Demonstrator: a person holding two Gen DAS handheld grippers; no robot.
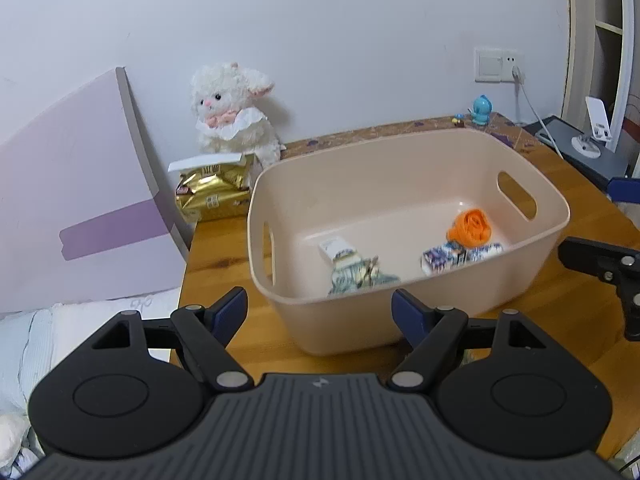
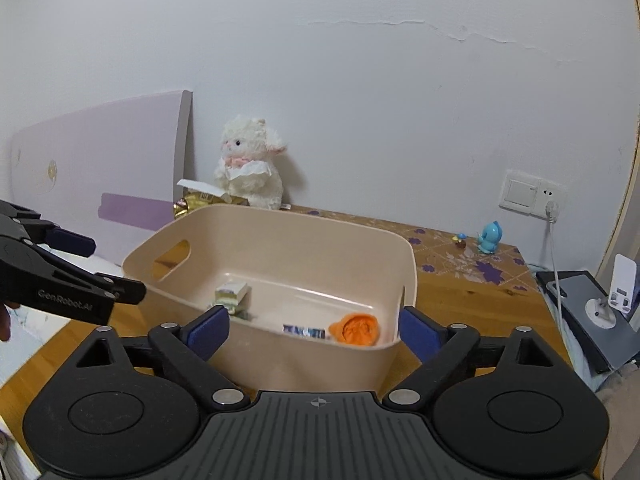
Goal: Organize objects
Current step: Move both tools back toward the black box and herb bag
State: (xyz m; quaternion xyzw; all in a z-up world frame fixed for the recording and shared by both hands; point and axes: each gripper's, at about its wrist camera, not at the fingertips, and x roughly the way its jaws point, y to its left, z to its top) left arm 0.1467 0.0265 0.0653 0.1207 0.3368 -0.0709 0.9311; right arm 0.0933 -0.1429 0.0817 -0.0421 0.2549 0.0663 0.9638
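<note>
A beige plastic bin [image 1: 360, 328] [image 2: 280, 364] with handle slots stands on the wooden table [image 1: 216, 248]. Inside lie a small white and green packet [image 1: 348, 268] [image 2: 232, 294], a purple and white packet [image 1: 444, 258] [image 2: 304, 332] and an orange crumpled item [image 1: 472, 226] [image 2: 356, 330]. My left gripper [image 1: 320, 310] hovers open just before the bin's near wall, holding nothing. My right gripper [image 2: 314, 328] is open too, its blue pads on either side of the bin's near corner. Each gripper shows at the edge of the other's view.
A white plush lamb [image 1: 232, 112] [image 2: 250, 164] sits against the wall behind a gold snack bag [image 1: 212, 192]. A lilac headboard [image 1: 80, 208] stands at left. A blue figurine [image 1: 480, 110] [image 2: 490, 238], a wall socket with cable [image 2: 532, 194] and a phone stand [image 2: 616, 296] are at right.
</note>
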